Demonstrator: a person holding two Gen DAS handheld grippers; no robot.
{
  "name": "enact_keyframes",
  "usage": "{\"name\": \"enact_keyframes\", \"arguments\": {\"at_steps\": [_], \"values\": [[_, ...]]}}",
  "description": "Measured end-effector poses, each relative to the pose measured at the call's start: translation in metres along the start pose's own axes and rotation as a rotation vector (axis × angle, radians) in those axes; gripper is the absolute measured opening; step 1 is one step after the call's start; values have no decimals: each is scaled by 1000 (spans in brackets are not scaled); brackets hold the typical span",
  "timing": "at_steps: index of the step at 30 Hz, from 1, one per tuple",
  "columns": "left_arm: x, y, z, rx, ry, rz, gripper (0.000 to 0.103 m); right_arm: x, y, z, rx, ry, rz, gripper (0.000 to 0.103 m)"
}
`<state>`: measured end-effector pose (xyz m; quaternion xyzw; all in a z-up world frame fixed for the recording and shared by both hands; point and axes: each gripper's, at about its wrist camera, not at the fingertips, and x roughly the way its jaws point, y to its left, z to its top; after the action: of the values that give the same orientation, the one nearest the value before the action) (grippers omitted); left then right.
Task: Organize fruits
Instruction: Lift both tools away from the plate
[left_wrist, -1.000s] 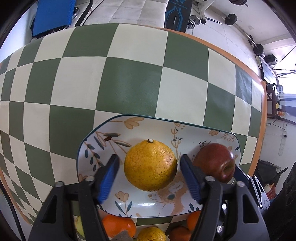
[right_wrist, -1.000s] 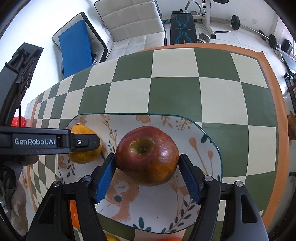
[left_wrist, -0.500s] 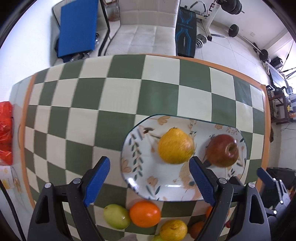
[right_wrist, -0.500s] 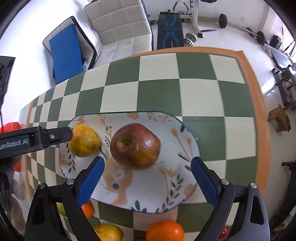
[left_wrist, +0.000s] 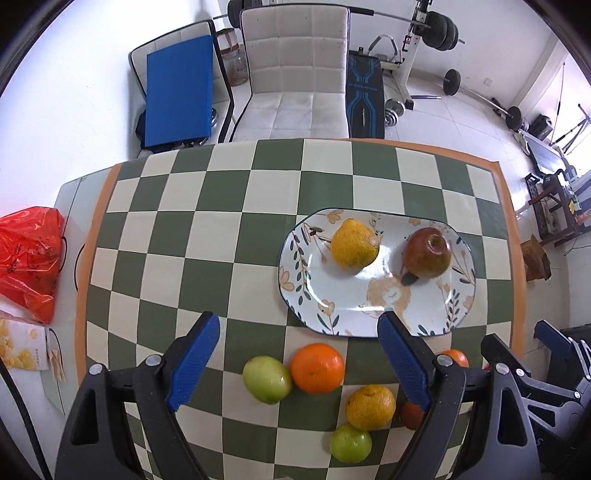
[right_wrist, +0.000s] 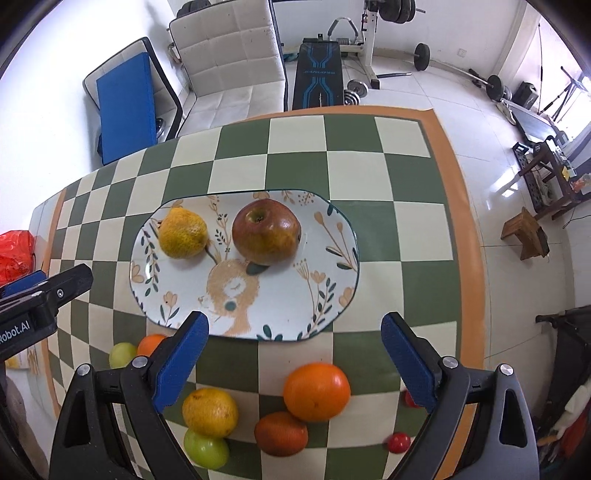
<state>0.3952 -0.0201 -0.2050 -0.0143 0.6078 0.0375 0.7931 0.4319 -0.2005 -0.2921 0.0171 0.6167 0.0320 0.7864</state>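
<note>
Looking down from the left wrist: left gripper spread wide, blue pads apart with nothing between them, poised above the green-and-cream checkered table. Beyond the fingertips, patterned plate carrying two fruits: bumpy yellow citrus on its left half, red apple on its right half, close together but apart. Near edge of the table, loose fruit below the plate: green fruit touching a bright orange, a yellow-orange citrus further right with a second green fruit just under it, a darker red-orange fruit and another orange half hidden behind the right finger. Far left, off the cloth, red plastic bag. Right gripper's black body peeking in at the right edge.

Over to the right wrist: right gripper equally wide open, gripping nothing, hanging above the near rim of the plate. Citrus and apple side by side on the far half, apple stem end up. Closer in, a big orange touching a darker red-orange fruit, a yellow citrus resting against a green fruit, a small red fruit near the right finger. Another green fruit and orange tucked behind the left finger. Left gripper's black body jutting in from the left.
</note>
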Motion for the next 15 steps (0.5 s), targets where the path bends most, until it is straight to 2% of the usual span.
{"name": "enact_keyframes", "arguments": {"at_steps": [9, 15], "values": [[-54, 5, -32, 9, -81, -33, 87, -69, 10, -33, -23, -80, -10, 97], [-82, 7, -55, 23, -127, -30, 87, -106, 15, -55, -19, -121, 0, 97]]}}
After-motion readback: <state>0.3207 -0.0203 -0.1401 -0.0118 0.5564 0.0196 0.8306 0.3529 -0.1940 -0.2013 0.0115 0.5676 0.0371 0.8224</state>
